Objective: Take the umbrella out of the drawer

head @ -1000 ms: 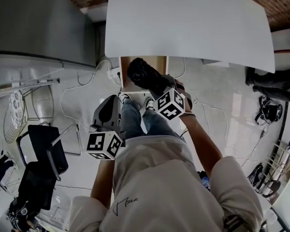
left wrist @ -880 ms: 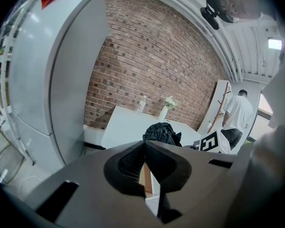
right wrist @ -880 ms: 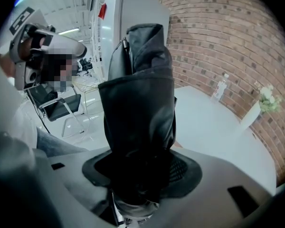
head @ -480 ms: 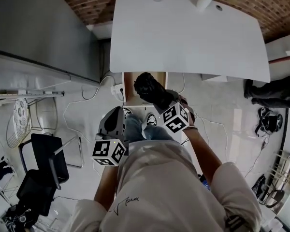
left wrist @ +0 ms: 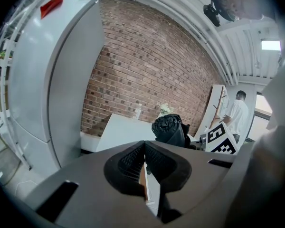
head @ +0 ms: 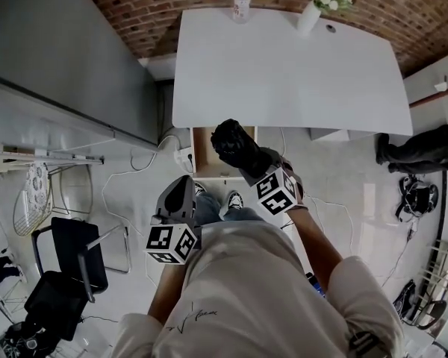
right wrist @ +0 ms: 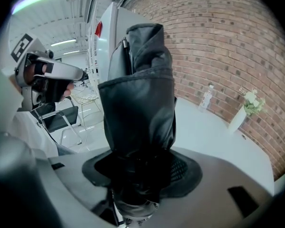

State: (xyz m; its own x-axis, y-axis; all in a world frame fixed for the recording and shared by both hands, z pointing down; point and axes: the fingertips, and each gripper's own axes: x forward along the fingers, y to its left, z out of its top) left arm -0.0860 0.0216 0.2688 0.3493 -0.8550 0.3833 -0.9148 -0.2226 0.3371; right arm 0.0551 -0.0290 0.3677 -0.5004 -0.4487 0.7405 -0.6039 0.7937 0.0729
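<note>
A folded black umbrella [head: 235, 144] in its sleeve is clamped in my right gripper [head: 254, 164], above the open wooden drawer [head: 203, 154] under the white table [head: 284, 73]. The right gripper view shows the jaws [right wrist: 141, 175] shut on the umbrella [right wrist: 137, 108] near its lower end, the rest standing up ahead. My left gripper [head: 184, 189] hangs left of the drawer, shut and empty. In the left gripper view its jaws [left wrist: 144, 148] meet at the tips, and the umbrella [left wrist: 169, 129] shows beyond them.
A water bottle [head: 241, 2] and a vase of flowers [head: 313, 10] stand at the table's far edge by the brick wall. A tall grey cabinet [head: 52, 58] is at left, black chairs [head: 67, 252] lower left. Another person's legs [head: 418, 144] show at right.
Both grippers have risen. The umbrella has come up higher over the drawer in the right gripper. The head view has tipped up to show more of the brick wall.
</note>
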